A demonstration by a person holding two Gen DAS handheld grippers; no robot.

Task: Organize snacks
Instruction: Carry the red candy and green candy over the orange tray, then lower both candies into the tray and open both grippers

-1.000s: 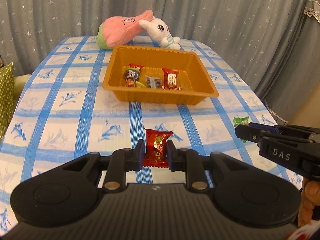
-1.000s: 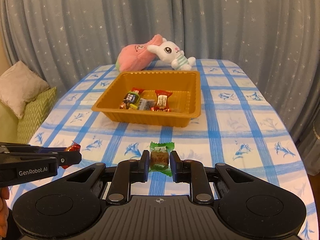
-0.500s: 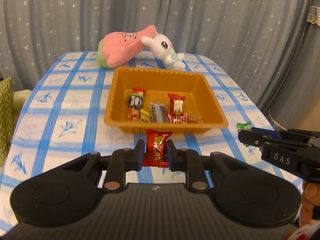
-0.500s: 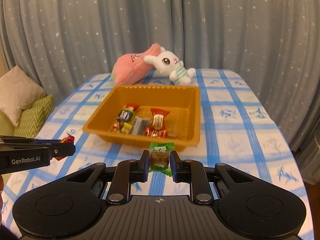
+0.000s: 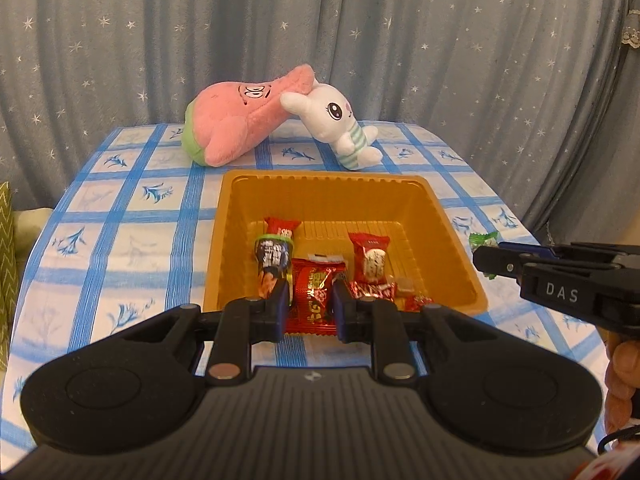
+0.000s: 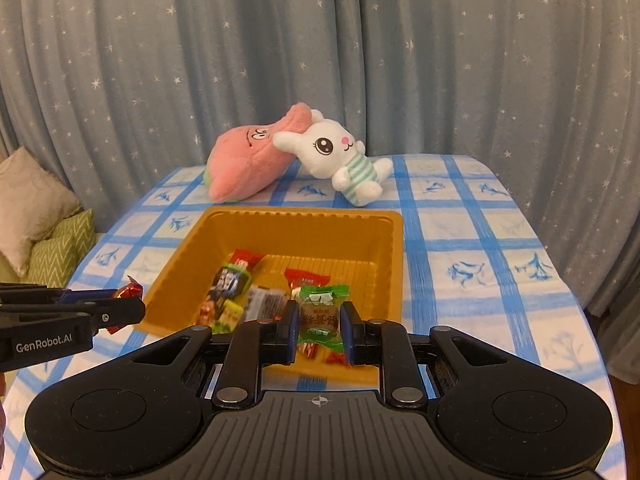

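Note:
My left gripper (image 5: 308, 300) is shut on a red snack packet (image 5: 314, 294) and holds it over the near edge of the orange tray (image 5: 320, 182). My right gripper (image 6: 320, 316) is shut on a green-wrapped candy (image 6: 320, 312) and holds it over the tray's near right part (image 6: 394, 248). The tray holds several wrapped snacks, among them a dark packet (image 5: 272, 256) and a red-and-white one (image 5: 370, 258). Each gripper shows in the other's view, the right one (image 5: 486, 258) beside the tray's right wall and the left one (image 6: 128, 304) beside its left wall.
A pink plush (image 5: 244, 120) and a white rabbit plush (image 5: 340, 128) lie behind the tray on the blue-checked tablecloth (image 5: 120, 240). A starred grey curtain hangs behind. Cushions (image 6: 36, 208) sit off the table's left side.
Both grippers have lifted and moved forward with their snacks, from above the tablecloth in front of the tray to over its near edge.

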